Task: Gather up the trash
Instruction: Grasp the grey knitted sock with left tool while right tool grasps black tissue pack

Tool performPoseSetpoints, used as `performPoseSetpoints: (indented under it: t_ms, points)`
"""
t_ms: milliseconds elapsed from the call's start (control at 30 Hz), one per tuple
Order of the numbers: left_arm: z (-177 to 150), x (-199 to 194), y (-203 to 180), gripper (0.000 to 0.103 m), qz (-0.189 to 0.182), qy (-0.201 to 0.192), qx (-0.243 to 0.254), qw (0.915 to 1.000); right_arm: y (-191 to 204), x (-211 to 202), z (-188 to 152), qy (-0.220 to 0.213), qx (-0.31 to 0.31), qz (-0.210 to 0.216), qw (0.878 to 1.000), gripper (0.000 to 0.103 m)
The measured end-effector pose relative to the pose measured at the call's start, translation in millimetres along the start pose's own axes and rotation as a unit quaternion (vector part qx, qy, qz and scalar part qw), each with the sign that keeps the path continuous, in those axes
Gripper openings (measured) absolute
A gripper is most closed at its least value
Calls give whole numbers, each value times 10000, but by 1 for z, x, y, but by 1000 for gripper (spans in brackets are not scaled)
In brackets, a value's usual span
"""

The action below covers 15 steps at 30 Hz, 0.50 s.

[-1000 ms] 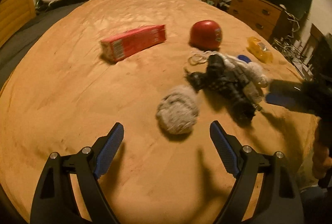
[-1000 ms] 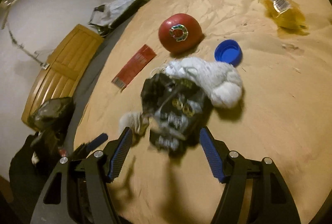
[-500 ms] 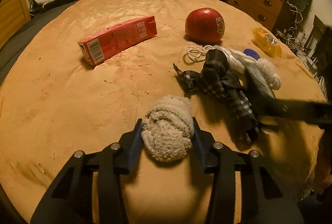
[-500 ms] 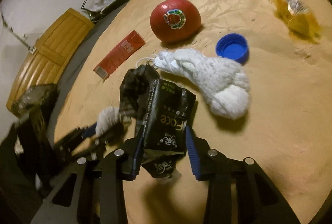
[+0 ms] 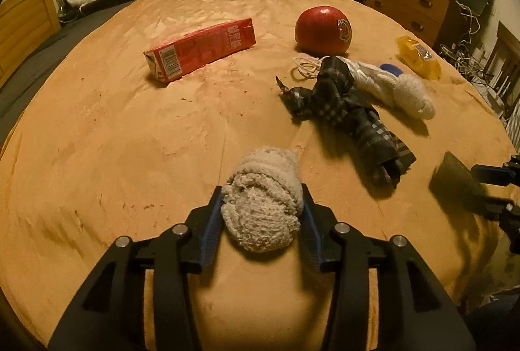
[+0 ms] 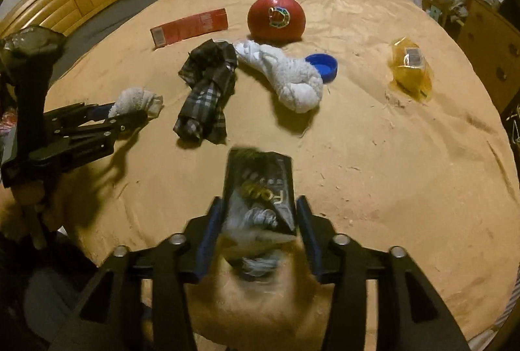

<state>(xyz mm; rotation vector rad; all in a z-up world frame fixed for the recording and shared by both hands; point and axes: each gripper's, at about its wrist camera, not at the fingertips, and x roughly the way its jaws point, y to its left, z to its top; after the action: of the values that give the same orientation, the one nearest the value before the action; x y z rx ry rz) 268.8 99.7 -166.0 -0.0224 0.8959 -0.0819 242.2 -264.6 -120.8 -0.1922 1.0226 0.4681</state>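
The left gripper point(image 5: 261, 218) has its blue-padded fingers point(image 5: 213, 221) closed on the off-white fuzzy ball of rolled cloth point(image 5: 261, 209), which sits between them at the near edge of the tan-covered round worktop point(image 5: 113, 140). The right gripper point(image 6: 258, 222) is clamped on the black crumpled snack wrapper with gold lettering point(image 6: 260, 188), whose long axis runs straight out along the fingers, away from the camera; it looks lifted clear of the worktop, though blur makes that hard to confirm.

Both grippers are loaded, so the coming move turns on where a bin lies, and none is visible in either view. Of what is left, the dark plaid folded cloth point(image 6: 208, 91) lies just beyond the right gripper, slightly left, long axis running near to far. From the left gripper it lies to the right and farther off, so the right hand is probably the nearer one.

Farther back are the white twisted sock-like cloth point(image 6: 286, 78), touching the blue plastic bottle cap point(image 6: 323, 65), and the red round ball with a sticker point(image 6: 276, 18). The flattened red drink carton point(image 5: 200, 49) lies far left (nearer the left gripper), the yellow crumpled plastic wrapper point(image 6: 411, 68) far right.
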Motion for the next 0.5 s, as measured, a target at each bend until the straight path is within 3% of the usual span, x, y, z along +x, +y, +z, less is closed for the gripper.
performPoseSetpoints:
  t_ms: [133,233,400,500]
  points:
    - [3,-4,-2,57,102,-111,60,9999,-2,2,4,-106,70,-69,9999,66]
    - [5,-4,-2,61,160,-161,47,9997,-1,8,9,-90,6,-151,9998,67]
    - [7,9,-5,61,335,-41,108,9994,8,24,12,92,-324,-314,9989,67]
    - [5,13,-7,55,503,-36,131,9986,12,30,11,117,-399,-393,9984,64]
